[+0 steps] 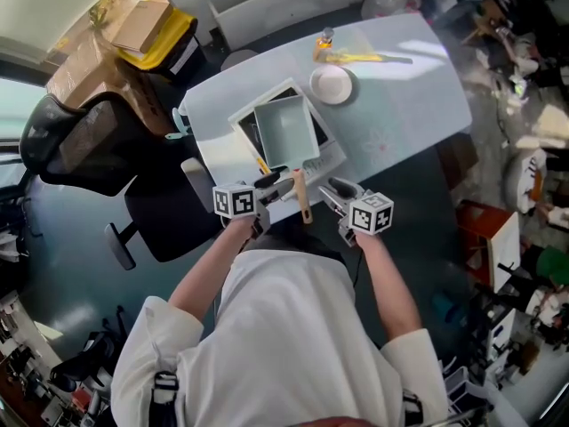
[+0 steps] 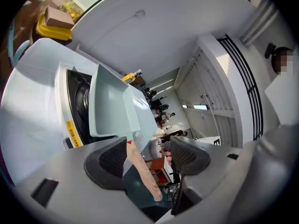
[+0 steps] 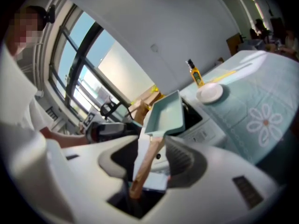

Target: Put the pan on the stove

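A pale blue square pan sits over the black top of a white stove on the table. Its wooden handle points back at me past the table's near edge. My left gripper is just left of the handle and my right gripper just right of it. In the left gripper view the handle runs between the open jaws, close to the left pad. The right gripper view shows the handle between that gripper's jaws too, with the pads not pressing on it.
A small white plate and an oil bottle stand behind the stove, beside a yellow utensil. A black office chair is left of the table, with cardboard boxes behind it. Clutter fills the floor at right.
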Tool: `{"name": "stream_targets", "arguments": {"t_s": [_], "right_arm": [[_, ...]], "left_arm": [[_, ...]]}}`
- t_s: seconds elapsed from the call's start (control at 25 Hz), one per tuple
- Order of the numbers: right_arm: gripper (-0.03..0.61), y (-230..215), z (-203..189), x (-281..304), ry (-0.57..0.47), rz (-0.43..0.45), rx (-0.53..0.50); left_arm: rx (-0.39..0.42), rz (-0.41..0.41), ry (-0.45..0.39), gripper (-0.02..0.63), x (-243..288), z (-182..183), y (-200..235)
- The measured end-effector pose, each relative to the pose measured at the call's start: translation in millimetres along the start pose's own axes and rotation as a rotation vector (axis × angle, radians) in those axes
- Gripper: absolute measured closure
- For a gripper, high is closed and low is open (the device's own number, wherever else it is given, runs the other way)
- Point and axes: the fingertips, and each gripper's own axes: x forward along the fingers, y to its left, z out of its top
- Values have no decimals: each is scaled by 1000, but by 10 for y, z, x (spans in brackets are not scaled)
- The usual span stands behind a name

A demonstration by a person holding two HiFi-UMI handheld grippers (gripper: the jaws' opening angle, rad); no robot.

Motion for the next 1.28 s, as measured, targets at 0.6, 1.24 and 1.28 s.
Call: {"name": "stream_targets", "arguments": {"t_s": [0.6, 1.24, 1.28], "right_arm": [[483, 382, 389, -104, -89, -76, -185], [526, 743, 698, -344, -155, -9, -323], [528, 761, 691, -359, -152, -5, -336]], "left_arm": [[262, 36, -40, 426, -278, 315, -385], [455, 151, -171, 572, -476, 500, -865], [460, 160, -182, 575, -495, 490, -890]]}}
